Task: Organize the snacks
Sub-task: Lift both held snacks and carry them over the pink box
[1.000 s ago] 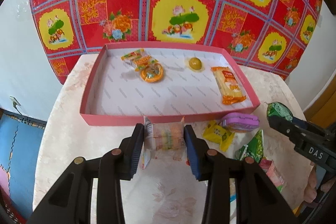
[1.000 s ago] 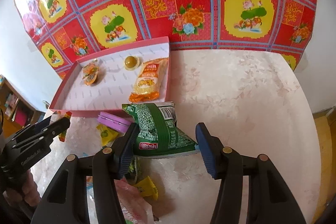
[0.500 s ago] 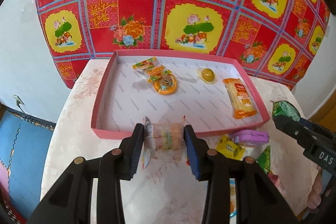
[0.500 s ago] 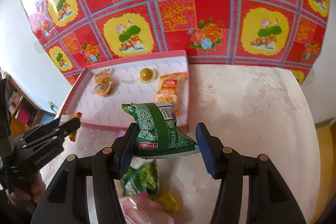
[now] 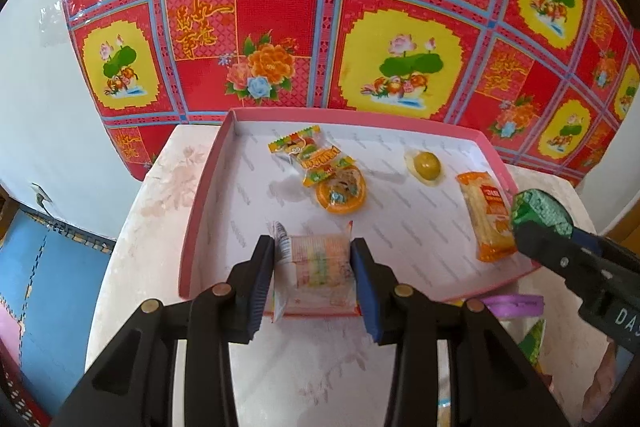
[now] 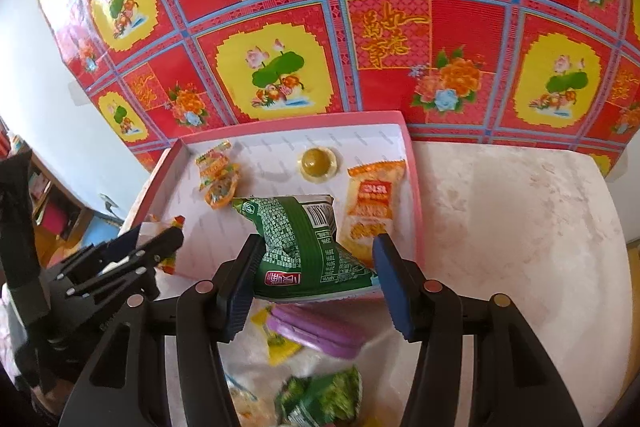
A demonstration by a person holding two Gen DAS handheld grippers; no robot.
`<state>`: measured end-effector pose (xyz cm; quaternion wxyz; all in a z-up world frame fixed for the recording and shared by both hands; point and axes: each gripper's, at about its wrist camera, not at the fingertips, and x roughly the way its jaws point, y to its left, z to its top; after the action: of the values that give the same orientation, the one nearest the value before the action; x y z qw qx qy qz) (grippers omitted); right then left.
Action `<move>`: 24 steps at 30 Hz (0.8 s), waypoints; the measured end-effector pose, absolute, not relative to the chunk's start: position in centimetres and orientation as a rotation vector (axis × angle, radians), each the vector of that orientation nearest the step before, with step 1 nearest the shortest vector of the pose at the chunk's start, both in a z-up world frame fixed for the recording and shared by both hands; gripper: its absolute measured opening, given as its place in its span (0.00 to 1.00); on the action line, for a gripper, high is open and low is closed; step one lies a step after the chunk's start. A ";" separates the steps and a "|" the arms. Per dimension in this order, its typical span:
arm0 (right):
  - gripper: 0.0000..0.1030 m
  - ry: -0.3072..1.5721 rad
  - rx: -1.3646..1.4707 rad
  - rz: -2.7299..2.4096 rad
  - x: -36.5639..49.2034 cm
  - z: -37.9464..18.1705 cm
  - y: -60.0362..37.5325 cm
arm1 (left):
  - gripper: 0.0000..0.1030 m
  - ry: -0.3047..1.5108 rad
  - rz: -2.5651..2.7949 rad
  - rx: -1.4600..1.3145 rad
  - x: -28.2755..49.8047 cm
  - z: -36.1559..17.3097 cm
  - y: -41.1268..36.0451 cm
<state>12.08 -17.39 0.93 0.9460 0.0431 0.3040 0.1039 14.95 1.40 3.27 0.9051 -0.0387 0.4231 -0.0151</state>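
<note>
My left gripper (image 5: 314,267) is shut on a clear pastel wafer packet (image 5: 318,265) and holds it over the near edge of the pink tray (image 5: 200,211). My right gripper (image 6: 316,267) is shut on a green snack bag (image 6: 304,247) above the tray's near right edge (image 6: 418,223); it also shows at the right of the left wrist view (image 5: 540,213). In the tray lie an orange-yellow candy packet (image 5: 328,173), a round yellow sweet (image 5: 427,165) and an orange biscuit pack (image 5: 488,215).
On the marble table (image 6: 520,219) in front of the tray lie a purple case (image 6: 316,331), a small yellow packet (image 6: 280,345) and another green bag (image 6: 324,399). A red flowered cloth (image 5: 320,27) hangs behind the table. The table's left edge drops to a blue floor (image 5: 52,287).
Both grippers have moved forward with their packets, from in front of the tray to over its near edge. The loose snacks on the table have slid back below them.
</note>
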 end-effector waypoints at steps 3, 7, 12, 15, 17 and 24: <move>0.55 0.630 0.089 0.212 12.9 0.8 -16.9 | 0.40 0.870 -0.022 -0.060 15.5 3.0 1.3; 0.55 0.651 0.089 0.212 13.7 0.3 -16.4 | 0.40 0.875 -0.016 -0.055 16.0 2.5 1.5; 0.55 0.673 0.082 0.213 14.4 -0.4 -15.7 | 0.40 0.886 -0.006 -0.055 16.7 1.8 1.8; 0.55 0.678 0.077 0.214 14.8 -0.5 -15.4 | 0.40 0.890 -0.004 -0.056 17.1 1.5 2.0; 0.55 0.678 0.074 0.212 15.1 -0.5 -15.3 | 0.40 0.894 -0.002 -0.059 17.4 1.3 2.1; 0.55 0.672 0.067 0.213 15.8 -0.4 -14.6 | 0.40 0.906 -0.002 -0.073 18.0 0.6 2.5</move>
<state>15.84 -14.62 -0.41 0.9380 0.0327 0.3290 0.1041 18.04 2.50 0.58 0.8986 -0.0351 0.4374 -0.0007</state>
